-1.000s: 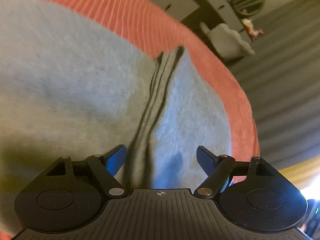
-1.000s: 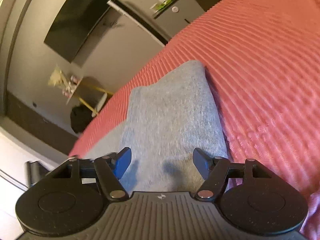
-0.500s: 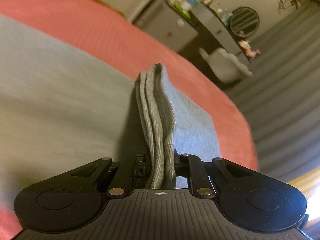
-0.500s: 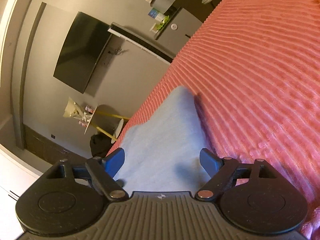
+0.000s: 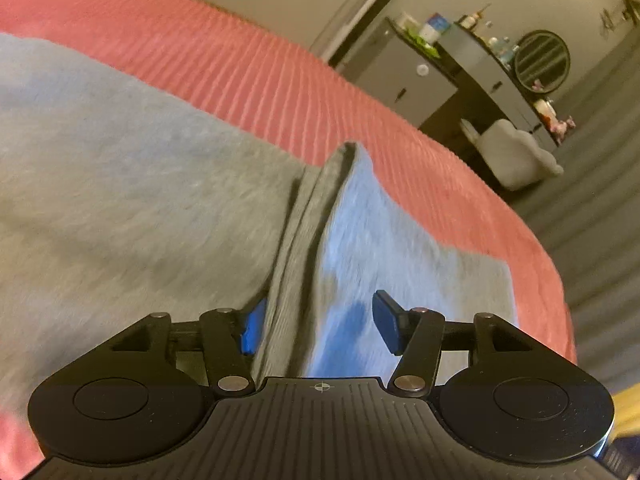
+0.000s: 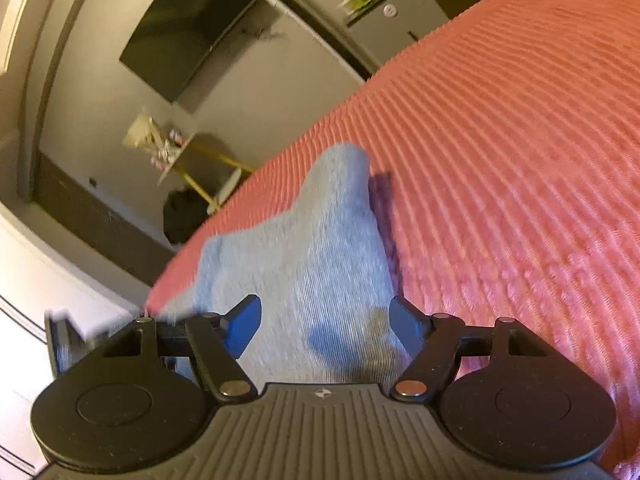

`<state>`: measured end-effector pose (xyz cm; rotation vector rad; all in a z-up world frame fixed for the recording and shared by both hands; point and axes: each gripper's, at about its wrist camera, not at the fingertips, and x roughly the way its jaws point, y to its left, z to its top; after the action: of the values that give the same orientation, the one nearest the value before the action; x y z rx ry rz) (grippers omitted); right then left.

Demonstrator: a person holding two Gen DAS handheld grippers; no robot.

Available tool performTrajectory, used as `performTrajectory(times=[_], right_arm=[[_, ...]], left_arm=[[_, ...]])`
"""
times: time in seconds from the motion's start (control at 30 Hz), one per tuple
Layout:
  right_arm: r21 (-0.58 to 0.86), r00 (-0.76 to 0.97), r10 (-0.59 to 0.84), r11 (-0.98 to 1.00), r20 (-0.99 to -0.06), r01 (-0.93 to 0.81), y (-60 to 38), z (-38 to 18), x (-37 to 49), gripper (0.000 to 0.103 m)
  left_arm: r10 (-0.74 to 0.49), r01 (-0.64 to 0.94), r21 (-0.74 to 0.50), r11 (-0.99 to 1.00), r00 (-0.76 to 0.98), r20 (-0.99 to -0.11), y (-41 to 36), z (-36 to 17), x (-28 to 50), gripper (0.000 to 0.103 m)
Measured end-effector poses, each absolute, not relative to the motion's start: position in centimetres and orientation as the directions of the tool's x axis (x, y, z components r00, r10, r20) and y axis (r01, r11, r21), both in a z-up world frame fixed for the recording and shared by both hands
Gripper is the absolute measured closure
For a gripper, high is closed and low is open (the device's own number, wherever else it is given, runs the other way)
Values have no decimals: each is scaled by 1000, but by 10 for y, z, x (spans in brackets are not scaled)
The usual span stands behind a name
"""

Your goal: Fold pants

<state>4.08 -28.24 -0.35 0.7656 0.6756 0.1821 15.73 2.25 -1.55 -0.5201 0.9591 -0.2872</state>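
In the left wrist view the left gripper [image 5: 318, 326] is opening around a raised fold of the grey pants [image 5: 132, 200] on the red bed [image 5: 280, 80], while in the right wrist view the right gripper [image 6: 322, 330], wide apart, is closing over the pants' edge [image 6: 320, 248] without pressing it.

Left claw [image 5: 316, 326] was clamped on the pants' [image 5: 120, 200] raised fold [image 5: 304, 216] half a second back; its jaws are now opening, fold standing loose between them, touching the left pad only. Right claw [image 6: 324, 330] widened, now closing again over the pants, which have bunched up higher.
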Motion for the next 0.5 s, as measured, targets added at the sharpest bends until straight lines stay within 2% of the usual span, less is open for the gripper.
performTrajectory(times=[0.03, 0.07, 0.1, 0.17, 0.27, 0.3, 0.37, 0.43, 0.5], right_arm=[[683, 772, 385, 726, -506, 86, -281, -4, 41, 31], [673, 769, 379, 735, -514, 88, -279, -4, 42, 31], [664, 766, 374, 742, -522, 90, -278, -5, 42, 31], [658, 763, 373, 747, -528, 90, -278, -6, 43, 31], [673, 776, 381, 736, -503, 74, -280, -7, 40, 31], [677, 785, 381, 733, -488, 66, -281, -6, 39, 31], [679, 797, 372, 731, -475, 63, -281, -4, 39, 31], [666, 792, 359, 742, -494, 79, -280, -6, 41, 31], [629, 777, 328, 770, -537, 109, -277, -8, 44, 31]], left_arm=[[-459, -5, -547, 837, 536, -708, 22, -19, 167, 45], [-456, -12, -543, 840, 528, -717, 18, -21, 175, 52], [-443, -11, -530, 848, 535, -720, 16, -21, 179, 85], [-446, 34, -527, 849, 580, -682, 13, -11, 175, 87], [-486, 172, -529, 831, 686, -541, 17, 17, 150, 87], [-470, 176, -509, 842, 702, -535, 19, 24, 147, 87], [-413, 130, -471, 872, 711, -569, 24, 23, 150, 84], [-298, 32, -376, 926, 674, -676, 27, 9, 160, 80], [-250, 2, -320, 947, 627, -738, 28, -8, 159, 74]])
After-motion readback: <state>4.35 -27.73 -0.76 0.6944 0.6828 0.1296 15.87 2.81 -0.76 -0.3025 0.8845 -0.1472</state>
